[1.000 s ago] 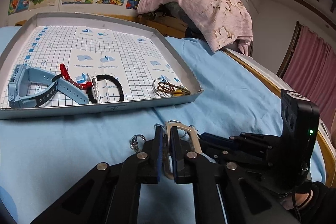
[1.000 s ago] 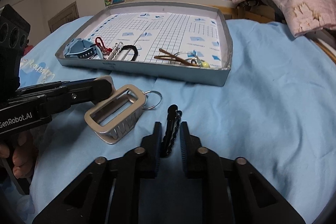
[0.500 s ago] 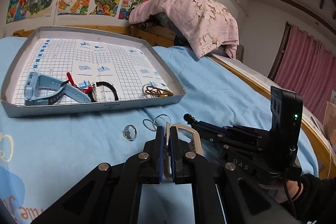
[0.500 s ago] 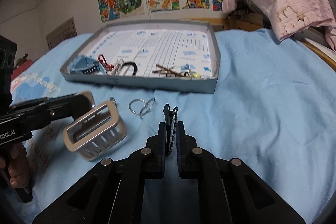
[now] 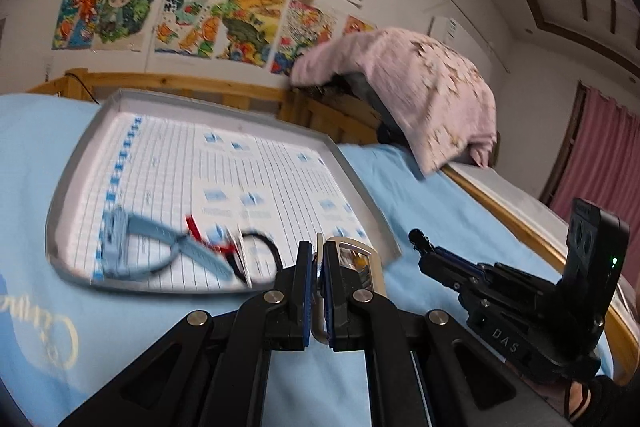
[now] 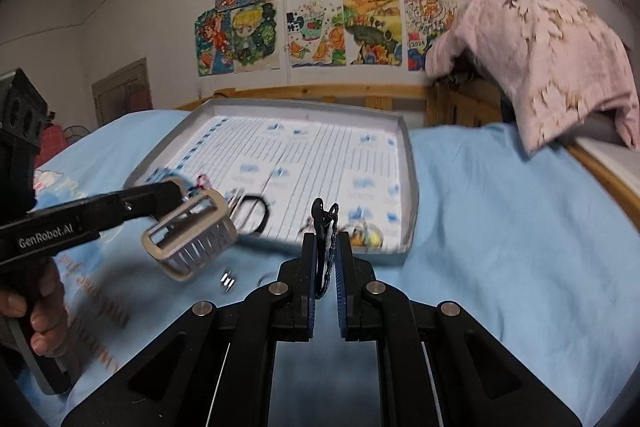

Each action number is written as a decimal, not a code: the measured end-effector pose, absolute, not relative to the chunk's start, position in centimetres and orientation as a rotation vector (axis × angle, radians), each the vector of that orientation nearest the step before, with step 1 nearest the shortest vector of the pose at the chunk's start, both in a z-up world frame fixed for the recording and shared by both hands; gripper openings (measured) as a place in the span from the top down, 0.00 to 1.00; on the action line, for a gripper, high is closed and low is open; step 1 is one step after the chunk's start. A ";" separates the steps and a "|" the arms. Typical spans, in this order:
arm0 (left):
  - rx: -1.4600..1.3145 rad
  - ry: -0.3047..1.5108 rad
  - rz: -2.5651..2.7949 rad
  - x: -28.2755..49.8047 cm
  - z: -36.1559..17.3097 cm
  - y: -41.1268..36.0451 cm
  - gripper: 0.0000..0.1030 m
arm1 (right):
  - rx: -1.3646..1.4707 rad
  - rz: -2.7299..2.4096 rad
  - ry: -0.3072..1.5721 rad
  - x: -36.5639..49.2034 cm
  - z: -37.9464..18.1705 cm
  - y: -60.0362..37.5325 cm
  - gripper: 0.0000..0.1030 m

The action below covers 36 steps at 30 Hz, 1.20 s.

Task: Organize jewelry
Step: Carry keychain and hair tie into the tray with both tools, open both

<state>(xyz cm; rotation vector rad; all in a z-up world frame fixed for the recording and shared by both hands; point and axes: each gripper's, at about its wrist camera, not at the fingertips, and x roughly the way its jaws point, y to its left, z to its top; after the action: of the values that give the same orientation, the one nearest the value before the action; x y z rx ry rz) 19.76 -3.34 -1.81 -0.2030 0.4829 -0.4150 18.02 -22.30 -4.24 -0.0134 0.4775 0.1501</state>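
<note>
Metal buckle point(image 6: 188, 235), now lifted, in left gripper point(image 5: 316, 267).

Open blue bedsheet point(image 6: 500, 227) right of tray point(image 6: 412, 187)

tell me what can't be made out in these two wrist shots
- Left wrist view: items in the tray near the blue watch are smeared by motion blur; the printed labels are unreadable.
- Left wrist view: the left tool covers much of the silver clasp it grips.
- Right wrist view: the small metal bits on the bedsheet are too blurred to identify.
- Right wrist view: the black cord in the right tool is partly hidden by the pads.
</note>
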 end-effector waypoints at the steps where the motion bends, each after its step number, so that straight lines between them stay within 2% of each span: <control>1: -0.208 0.477 -0.408 20.3 -1.7 -3.4 0.95 | -0.015 0.144 0.477 18.6 -4.1 -22.3 0.92; 10: -0.202 0.489 -0.329 25.7 -2.7 -4.7 0.95 | 0.021 0.102 0.506 25.0 -4.8 -22.9 0.92; 26: -0.180 0.564 -0.295 27.4 -5.4 -5.6 0.94 | 0.072 0.133 0.569 26.6 -8.3 -23.3 0.92; 31: -0.174 0.577 -0.261 27.6 -5.3 -5.6 0.87 | 0.079 0.129 0.563 26.5 -8.3 -23.6 0.92; 36: -0.184 0.584 -0.250 27.5 -5.1 -5.3 0.85 | 0.085 0.113 0.556 26.0 -7.9 -24.0 0.91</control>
<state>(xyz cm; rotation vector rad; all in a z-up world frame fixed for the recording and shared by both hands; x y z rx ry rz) 27.52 -5.30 -5.07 -0.1842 0.5845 -0.2504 26.01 -23.95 -7.91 0.0851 0.5557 0.1133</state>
